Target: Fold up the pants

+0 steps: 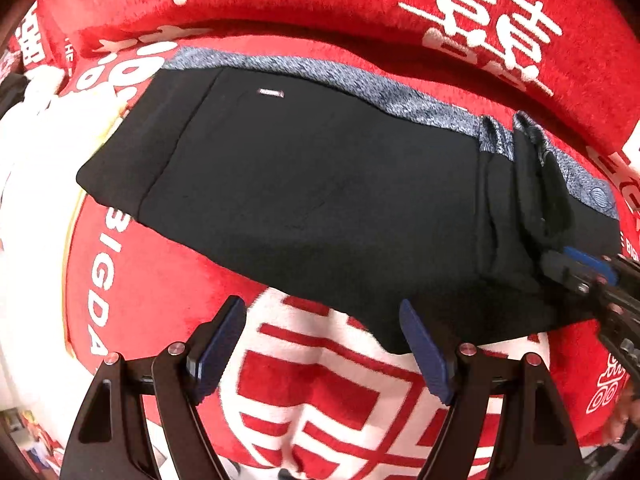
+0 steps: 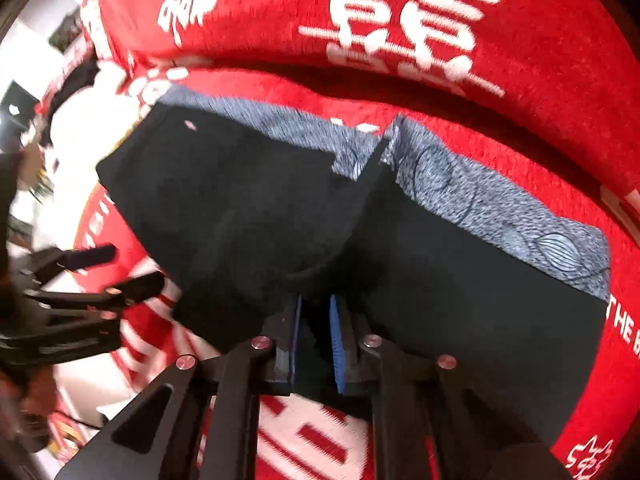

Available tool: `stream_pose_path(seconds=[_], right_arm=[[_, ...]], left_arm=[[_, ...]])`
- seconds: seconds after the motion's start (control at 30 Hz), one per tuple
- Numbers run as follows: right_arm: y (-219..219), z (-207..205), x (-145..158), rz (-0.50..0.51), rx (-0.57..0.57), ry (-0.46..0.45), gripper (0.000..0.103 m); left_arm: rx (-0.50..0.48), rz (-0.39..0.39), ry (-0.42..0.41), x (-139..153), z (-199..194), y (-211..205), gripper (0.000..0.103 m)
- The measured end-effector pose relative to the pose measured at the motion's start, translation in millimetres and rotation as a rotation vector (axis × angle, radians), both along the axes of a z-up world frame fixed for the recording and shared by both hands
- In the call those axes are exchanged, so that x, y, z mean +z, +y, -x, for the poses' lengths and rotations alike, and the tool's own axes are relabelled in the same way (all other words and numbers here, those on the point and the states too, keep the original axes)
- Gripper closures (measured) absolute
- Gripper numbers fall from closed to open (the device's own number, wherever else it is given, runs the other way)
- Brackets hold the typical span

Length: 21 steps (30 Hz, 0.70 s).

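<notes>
Black pants (image 1: 304, 184) with a blue-grey patterned strip (image 1: 400, 100) along the far edge lie flat on a red and white blanket (image 1: 320, 380). My left gripper (image 1: 324, 344) is open and empty, just short of the near edge of the pants. My right gripper (image 2: 316, 320) is shut on a bunched fold of the pants (image 2: 352, 216) near their near edge, and a ridge of cloth rises from it. In the left wrist view the right gripper (image 1: 576, 272) sits at the right end of the pants. The left gripper (image 2: 116, 268) shows open at the left of the right wrist view.
The red plush blanket with white characters (image 2: 400, 24) rises in a thick roll behind the pants. A white area (image 1: 36, 152) lies at the left beyond the blanket edge.
</notes>
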State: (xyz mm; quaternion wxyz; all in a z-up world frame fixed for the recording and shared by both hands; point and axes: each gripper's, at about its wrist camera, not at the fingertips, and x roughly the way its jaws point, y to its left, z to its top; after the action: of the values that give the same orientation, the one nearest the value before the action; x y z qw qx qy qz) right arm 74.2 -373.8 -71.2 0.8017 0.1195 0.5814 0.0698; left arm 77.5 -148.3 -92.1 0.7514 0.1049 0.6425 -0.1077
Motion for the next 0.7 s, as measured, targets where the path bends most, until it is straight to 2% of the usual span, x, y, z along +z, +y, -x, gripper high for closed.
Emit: stream_pose_path(seconds=[0.03,0.1,0.13,0.17,0.23,0.3,0.4,0.43,0.47,0.5,0.53,0.57,0.63,0.7], right_arm=[[3.4,2.7,2.1,-0.002,0.018,0.010,0.090],[19.5,6.0,-6.9,-0.010,0.081,0.061,0.101],[27.7,6.5,-12.8,-0.009,0.103,0.083,0.101],[42.8,7.6,-22.6,0.023,0.148,0.108,0.101],[65.4,10.3,-26.4,0.142,0.208,0.077,0.101],[71.9,11.0,-18.5,0.123,0.186,0.057,0.101],[63.5,9.1,-3.4,0.073,0.088,0.055,0.098],[56.3,8.5,6.7,0.092,0.051,0.025,0.093],[50.7,7.3,12.5,0.110,0.026,0.006,0.079],[44.1,5.8,17.4,0.129,-0.005,-0.010,0.069],[36.1,2.7,20.8,0.146,-0.039,-0.023,0.047],[27.6,-0.7,22.1,0.159,-0.077,-0.026,0.043],[15.0,-8.3,16.1,0.153,-0.122,0.003,0.043],[9.3,-15.0,-0.5,0.120,-0.150,0.071,0.043]], left_arm=[[-0.002,0.001,-0.003,0.3,-0.9,1.9,0.023],[0.000,0.000,0.002,-2.0,-2.5,5.7,0.023],[0.004,-0.002,0.008,-4.1,-4.0,7.1,0.023],[0.010,-0.006,0.016,-6.1,-6.0,8.6,0.023],[0.025,-0.005,0.017,-6.4,-10.2,13.7,0.023],[0.027,0.001,0.006,-5.3,-13.7,19.6,0.023],[0.032,-0.013,0.015,-8.6,-17.8,29.1,0.023],[0.038,-0.015,0.018,-9.5,-19.3,32.2,0.023],[0.044,-0.016,0.020,-9.4,-20.5,34.9,0.023],[0.049,-0.014,0.019,-9.4,-22.8,38.2,0.023],[0.053,-0.012,0.016,-8.7,-24.2,40.7,0.023],[0.056,-0.011,0.015,-8.5,-25.9,42.8,0.023],[0.060,-0.010,0.017,-8.6,-29.0,47.0,0.023],[0.062,-0.013,0.020,-9.3,-31.2,51.3,0.023]])
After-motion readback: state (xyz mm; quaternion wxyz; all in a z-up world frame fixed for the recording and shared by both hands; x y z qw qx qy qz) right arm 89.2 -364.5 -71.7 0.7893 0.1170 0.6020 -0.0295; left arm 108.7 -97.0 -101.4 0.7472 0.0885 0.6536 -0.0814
